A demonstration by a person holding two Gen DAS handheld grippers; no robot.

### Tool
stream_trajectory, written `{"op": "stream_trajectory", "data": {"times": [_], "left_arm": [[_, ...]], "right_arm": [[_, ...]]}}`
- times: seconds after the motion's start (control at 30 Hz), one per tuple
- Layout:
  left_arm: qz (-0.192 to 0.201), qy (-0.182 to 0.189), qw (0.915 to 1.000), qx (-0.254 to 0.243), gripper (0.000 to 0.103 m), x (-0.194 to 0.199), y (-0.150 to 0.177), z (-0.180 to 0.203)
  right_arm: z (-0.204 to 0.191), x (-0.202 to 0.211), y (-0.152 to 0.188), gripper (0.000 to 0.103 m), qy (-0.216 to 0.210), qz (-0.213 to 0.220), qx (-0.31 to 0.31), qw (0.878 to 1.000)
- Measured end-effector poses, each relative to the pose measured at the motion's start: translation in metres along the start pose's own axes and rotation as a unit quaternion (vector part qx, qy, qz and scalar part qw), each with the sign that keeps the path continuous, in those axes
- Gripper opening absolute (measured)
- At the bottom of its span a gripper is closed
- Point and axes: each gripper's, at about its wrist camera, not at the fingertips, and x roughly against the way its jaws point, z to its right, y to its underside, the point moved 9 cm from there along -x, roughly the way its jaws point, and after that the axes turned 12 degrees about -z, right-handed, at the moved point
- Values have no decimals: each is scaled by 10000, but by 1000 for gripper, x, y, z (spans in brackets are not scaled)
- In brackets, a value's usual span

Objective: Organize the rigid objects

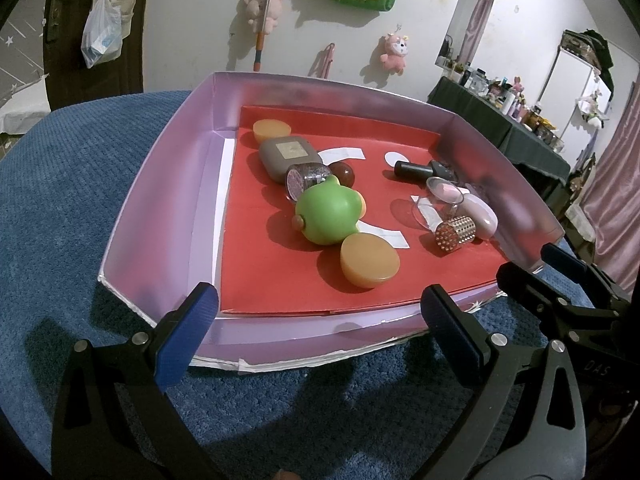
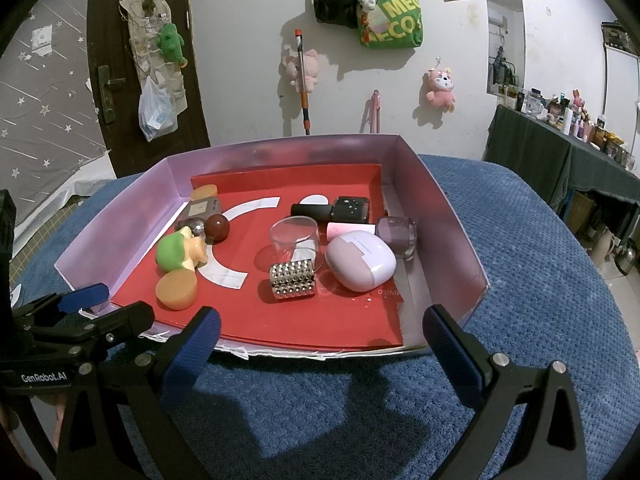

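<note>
Objects sit in a purple tray (image 1: 168,216) with a red floor, on the blue surface (image 1: 80,184) ahead of both your grippers.

Left wrist view: your left gripper (image 1: 320,328) has its fingers spread wide and empty, their tips at the tray's near wall. Just past them lies an orange puck (image 1: 370,262), touching the green toy (image 1: 328,216) behind it. Farther on come a glitter jar (image 1: 306,178), a brown ball (image 1: 344,172), a grey case (image 1: 290,158) and a second puck (image 1: 272,128), in a row. Beyond the right finger lie a studded cylinder (image 1: 456,236), a pink case (image 1: 480,214), a clear cup (image 1: 444,200) and a black bottle (image 1: 424,170). Your right gripper shows at the right edge.

Right wrist view: your right gripper (image 2: 322,338) is also wide open, holding nothing, with its tips at the near wall. Between the fingers, farther in, the studded cylinder (image 2: 292,280) stands just beside the pink case (image 2: 360,260), with the clear cup (image 2: 296,240) behind. A purple jar (image 2: 398,234) is beyond the right finger. The green toy (image 2: 176,254) and orange puck (image 2: 176,290) lie beyond the left finger.
</note>
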Motion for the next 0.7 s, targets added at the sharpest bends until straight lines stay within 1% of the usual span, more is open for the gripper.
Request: {"op": "stream_trajectory", "data": {"times": [0.17, 0.23, 0.37, 0.47, 0.6, 0.63, 0.7], "left_arm": [[17, 42, 10000, -10, 103, 2, 1, 2], [62, 42, 10000, -18, 103, 5, 3, 3], [87, -22, 9999, -53, 103, 13, 10, 8], [99, -5, 9999, -102, 103, 21, 20, 14], [140, -168, 9995, -244, 103, 33, 33, 19], [112, -140, 9996, -237, 103, 35, 39, 20], [-8, 79, 9998, -185, 103, 34, 44, 19]], "right_arm": [[-1, 1, 0, 103, -15, 14, 2, 10000], [-2, 4, -1, 103, -37, 97, -13, 9999], [-5, 14, 2, 103, -125, 97, -84, 9998], [-6, 24, 5, 103, -57, 133, -7, 9999], [-2, 34, 17, 103, -112, 73, -78, 9999], [-1, 35, 19, 103, -118, 58, -94, 9999], [0, 37, 29, 103, -132, -33, -102, 9999]]}}
